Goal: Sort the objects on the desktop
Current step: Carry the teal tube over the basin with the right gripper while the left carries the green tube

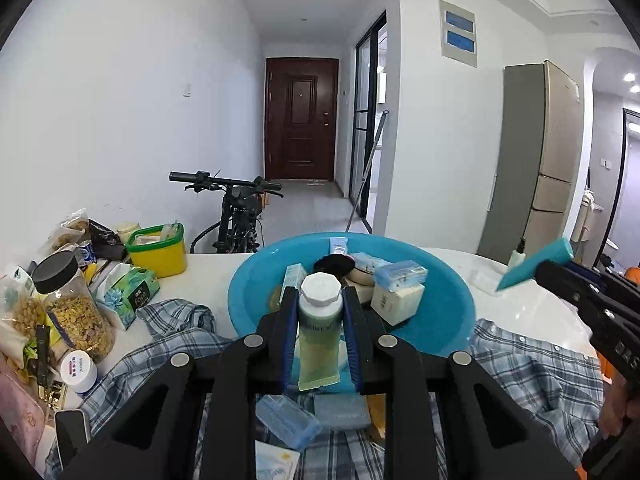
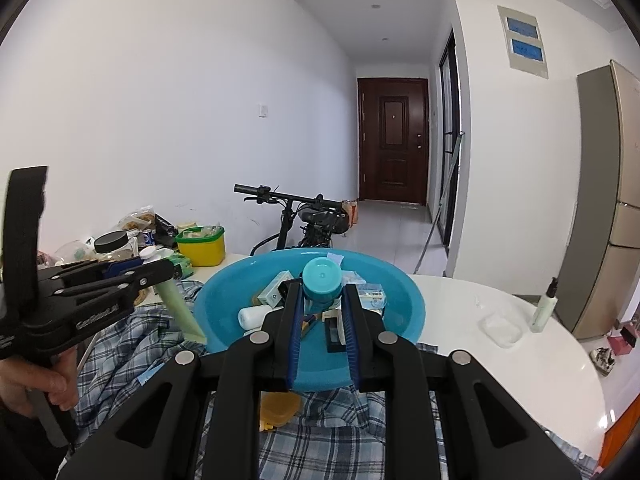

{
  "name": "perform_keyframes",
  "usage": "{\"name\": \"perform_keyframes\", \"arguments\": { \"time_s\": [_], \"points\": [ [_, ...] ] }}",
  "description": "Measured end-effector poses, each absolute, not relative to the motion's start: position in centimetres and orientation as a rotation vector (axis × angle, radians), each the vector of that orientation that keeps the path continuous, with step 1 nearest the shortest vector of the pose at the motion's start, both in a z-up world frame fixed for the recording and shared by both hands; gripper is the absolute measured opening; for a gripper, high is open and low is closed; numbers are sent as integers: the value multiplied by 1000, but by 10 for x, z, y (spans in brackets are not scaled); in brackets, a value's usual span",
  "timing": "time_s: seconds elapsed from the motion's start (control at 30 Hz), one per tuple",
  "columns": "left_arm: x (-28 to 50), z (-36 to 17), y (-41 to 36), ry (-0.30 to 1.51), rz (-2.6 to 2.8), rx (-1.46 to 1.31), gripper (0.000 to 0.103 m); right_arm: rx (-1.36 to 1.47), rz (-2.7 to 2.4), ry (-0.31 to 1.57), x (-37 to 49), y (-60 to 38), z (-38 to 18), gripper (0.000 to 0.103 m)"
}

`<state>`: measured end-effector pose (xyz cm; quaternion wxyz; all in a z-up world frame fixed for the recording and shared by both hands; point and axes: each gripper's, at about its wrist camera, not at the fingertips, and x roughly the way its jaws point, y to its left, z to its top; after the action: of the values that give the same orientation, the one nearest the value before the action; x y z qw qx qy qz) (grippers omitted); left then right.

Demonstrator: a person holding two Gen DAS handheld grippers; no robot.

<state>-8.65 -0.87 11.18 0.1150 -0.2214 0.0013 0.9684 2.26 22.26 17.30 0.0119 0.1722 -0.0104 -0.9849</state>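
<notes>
My left gripper (image 1: 320,300) is shut on a pale green tube with a white cap (image 1: 320,332), held upright just in front of the blue basin (image 1: 448,324). The tube also shows in the right wrist view (image 2: 176,304), held by the left gripper (image 2: 168,270). My right gripper (image 2: 322,292) is shut on a teal tube (image 2: 322,280), cap end toward the camera, over the basin's near rim (image 2: 412,312). In the left wrist view the teal tube (image 1: 534,266) sticks out of the right gripper (image 1: 540,268) at the right. Several small boxes and bottles lie in the basin.
A blue plaid shirt (image 1: 532,364) lies under the basin, with a few small boxes (image 1: 286,422) and a yellow lid (image 2: 280,406) on it. Jars, snacks, a tissue pack (image 1: 128,292) and a yellow tub (image 1: 160,250) crowd the left. A pump bottle (image 2: 544,308) stands right.
</notes>
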Motion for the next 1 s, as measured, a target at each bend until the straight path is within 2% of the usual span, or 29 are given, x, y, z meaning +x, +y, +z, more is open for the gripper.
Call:
{"name": "perform_keyframes", "arguments": {
  "time_s": [0.5, 1.0],
  "points": [
    [-166, 91, -9, -148, 2726, -725, 23, 583, -3014, -69, -34, 238, 170, 18],
    [-227, 98, -1, -163, 2726, -731, 23, 586, -3032, -59, -95, 245, 173, 18]
  ]
}}
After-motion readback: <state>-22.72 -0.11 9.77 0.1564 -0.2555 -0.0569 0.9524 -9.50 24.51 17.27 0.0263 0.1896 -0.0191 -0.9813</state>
